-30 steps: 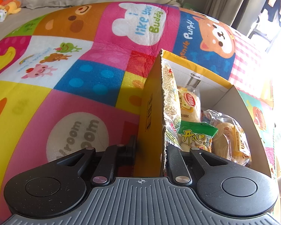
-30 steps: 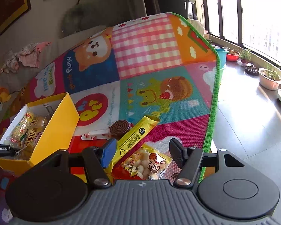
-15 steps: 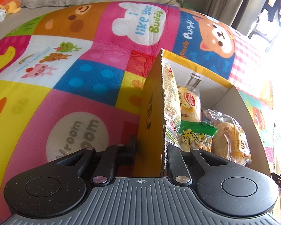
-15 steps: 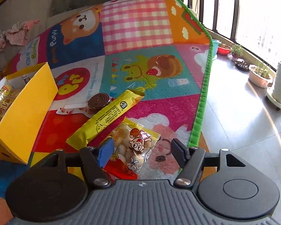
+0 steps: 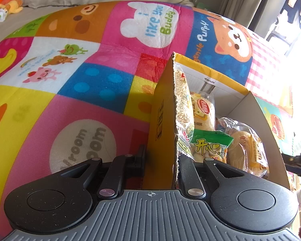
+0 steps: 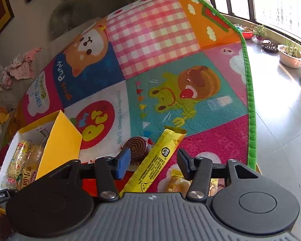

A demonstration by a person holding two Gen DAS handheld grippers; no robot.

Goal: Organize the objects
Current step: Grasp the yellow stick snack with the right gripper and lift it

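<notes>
Over the mat — left tongs (image 5: 162, 160) clamp the box wall (image 5: 162, 120) (angled down); right tongs (image 6: 153, 161) closing, unclamped, around yellow stick packet (image 6: 158, 160).

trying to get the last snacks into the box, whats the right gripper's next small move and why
Probably finish closing the right gripper on the long yellow packet. The packet lies on the mat between the fingers, which have just been closing, with gaps still showing on both sides. The left gripper is shut on the yellow box wall, steadying it.
</notes>
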